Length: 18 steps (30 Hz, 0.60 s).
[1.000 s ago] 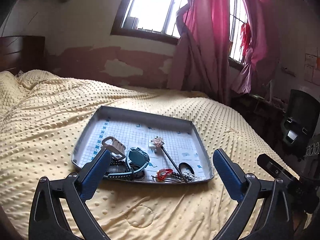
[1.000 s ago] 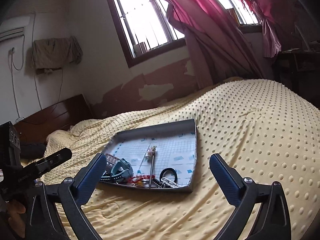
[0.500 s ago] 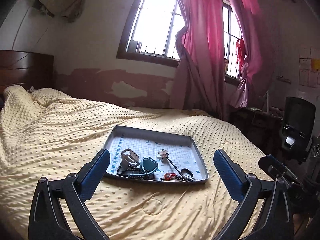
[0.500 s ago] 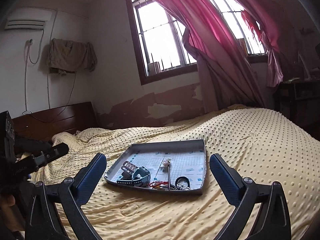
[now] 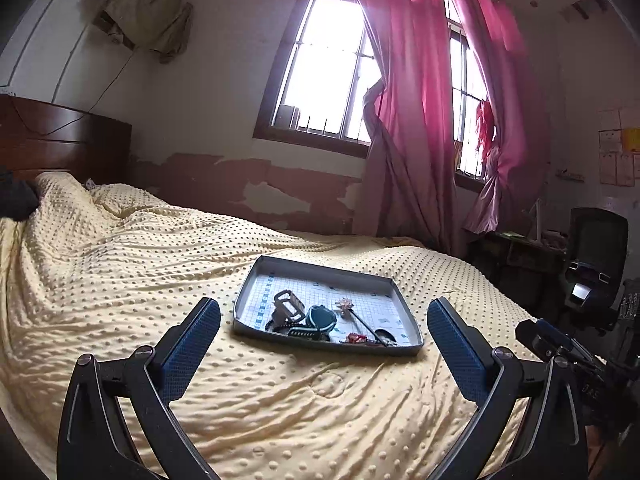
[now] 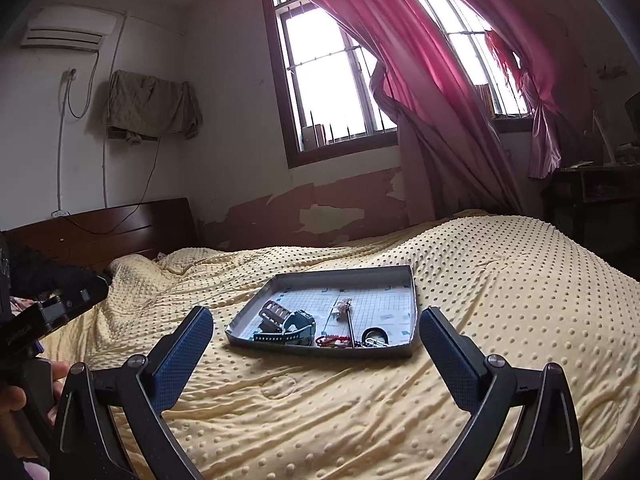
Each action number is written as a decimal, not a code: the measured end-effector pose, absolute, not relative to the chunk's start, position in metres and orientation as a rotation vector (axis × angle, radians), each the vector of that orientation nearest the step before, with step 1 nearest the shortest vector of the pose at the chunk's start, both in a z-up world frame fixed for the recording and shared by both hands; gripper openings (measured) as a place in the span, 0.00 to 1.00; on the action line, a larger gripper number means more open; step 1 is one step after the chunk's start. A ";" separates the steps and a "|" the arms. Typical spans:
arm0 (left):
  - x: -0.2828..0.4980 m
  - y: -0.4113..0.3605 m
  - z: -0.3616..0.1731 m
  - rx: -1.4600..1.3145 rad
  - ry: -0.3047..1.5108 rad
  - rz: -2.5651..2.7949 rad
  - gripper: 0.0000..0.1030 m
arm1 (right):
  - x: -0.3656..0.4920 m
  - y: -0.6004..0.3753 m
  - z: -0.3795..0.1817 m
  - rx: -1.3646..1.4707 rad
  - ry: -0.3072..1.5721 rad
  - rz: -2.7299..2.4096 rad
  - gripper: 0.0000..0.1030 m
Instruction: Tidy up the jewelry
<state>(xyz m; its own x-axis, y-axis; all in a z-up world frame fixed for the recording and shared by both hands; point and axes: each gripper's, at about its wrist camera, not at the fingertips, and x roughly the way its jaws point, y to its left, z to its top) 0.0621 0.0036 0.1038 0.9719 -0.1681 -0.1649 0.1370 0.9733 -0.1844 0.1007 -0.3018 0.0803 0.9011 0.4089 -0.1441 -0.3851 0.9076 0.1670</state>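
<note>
A grey tray (image 5: 256, 280) (image 6: 414, 292) with a grid-patterned floor lies on the yellow dotted bedspread. In its near half sit a beige-strapped watch (image 5: 289, 302) (image 6: 275, 312), a teal watch (image 5: 321, 317) (image 6: 301, 320), a flower-topped hair stick (image 5: 357, 317) (image 6: 349, 316), a small red piece (image 5: 356, 337) (image 6: 331, 339) and a dark ring (image 6: 375, 334). My left gripper (image 5: 323, 344) hangs open, well short of the tray, nothing between its blue pads. My right gripper (image 6: 316, 346) is open too, equally far back and empty.
The bedspread (image 5: 120, 264) stretches wide around the tray. A dark wooden headboard (image 6: 100, 232) is at the left. Pink curtains (image 5: 420, 120) hang over barred windows. A desk and black chair (image 5: 596, 248) stand right of the bed. A hand (image 6: 16, 396) holds the other gripper at the right wrist view's left edge.
Both grippers have drawn back and tilted upward, so the tray looks smaller and farther and more wall and window show. Both stay open. The tray's contents have not moved.
</note>
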 end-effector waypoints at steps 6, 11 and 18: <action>0.050 -0.003 0.087 -0.103 0.209 -0.152 0.98 | 0.086 -0.293 0.069 0.107 0.195 0.411 1.00; 0.046 0.002 0.068 -0.141 0.213 -0.128 0.98 | 0.077 -0.286 0.062 0.069 0.207 0.400 1.00; 0.041 0.014 0.043 -0.214 0.304 -0.114 0.98 | 0.071 -0.279 0.050 0.051 0.264 0.388 1.00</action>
<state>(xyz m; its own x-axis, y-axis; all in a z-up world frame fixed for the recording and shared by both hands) 0.0408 0.0141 0.0426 0.9479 -0.1428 -0.2847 0.0785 0.9710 -0.2257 0.0707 -0.2790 0.0497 0.8918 0.3808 -0.2444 -0.3674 0.9247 0.0999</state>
